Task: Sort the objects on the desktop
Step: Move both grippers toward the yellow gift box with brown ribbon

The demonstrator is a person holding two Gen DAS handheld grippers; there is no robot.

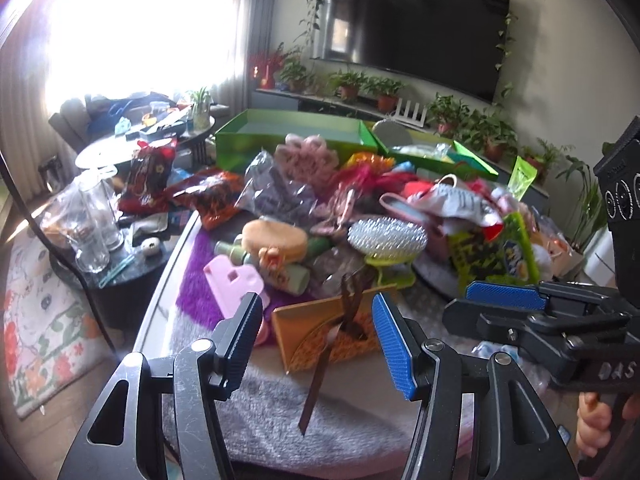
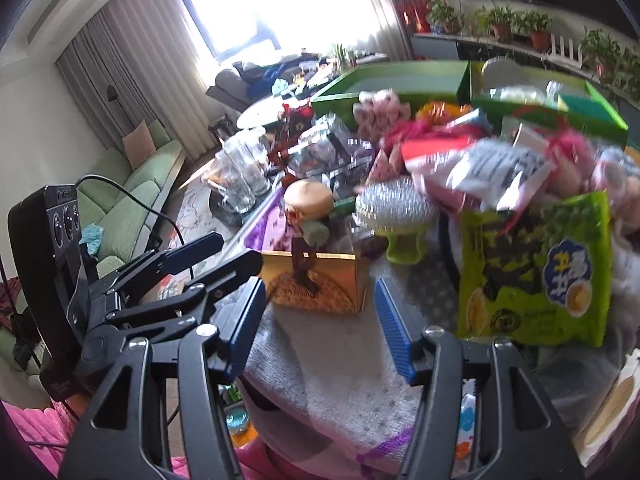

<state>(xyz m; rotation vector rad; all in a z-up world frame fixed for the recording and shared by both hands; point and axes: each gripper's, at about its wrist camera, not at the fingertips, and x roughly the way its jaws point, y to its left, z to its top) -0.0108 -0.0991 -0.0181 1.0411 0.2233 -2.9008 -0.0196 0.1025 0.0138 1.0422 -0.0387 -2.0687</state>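
Note:
A heap of small goods covers the table: a gold box with a brown ribbon (image 1: 332, 332) (image 2: 316, 284) nearest me, a white-bristled brush on a green handle (image 1: 386, 238) (image 2: 396, 208), a burger-shaped plush (image 1: 276, 240) (image 2: 309, 196), a green snack bag (image 2: 536, 268) (image 1: 494, 258) and a pink clip (image 1: 236, 280). My left gripper (image 1: 318, 328) stands open just before the gold box, nothing between its blue pads. My right gripper (image 2: 320, 318) is open too, short of the same box, and shows from the side at the right of the left wrist view (image 1: 496, 300).
Two green trays (image 1: 296, 136) (image 2: 396, 80) stand behind the heap. Several glass cups (image 1: 90, 220) sit on a low dark side table at the left. A grey fluffy mat (image 2: 332, 380) lies under the grippers. Potted plants (image 1: 384, 92) line a shelf under the wall screen.

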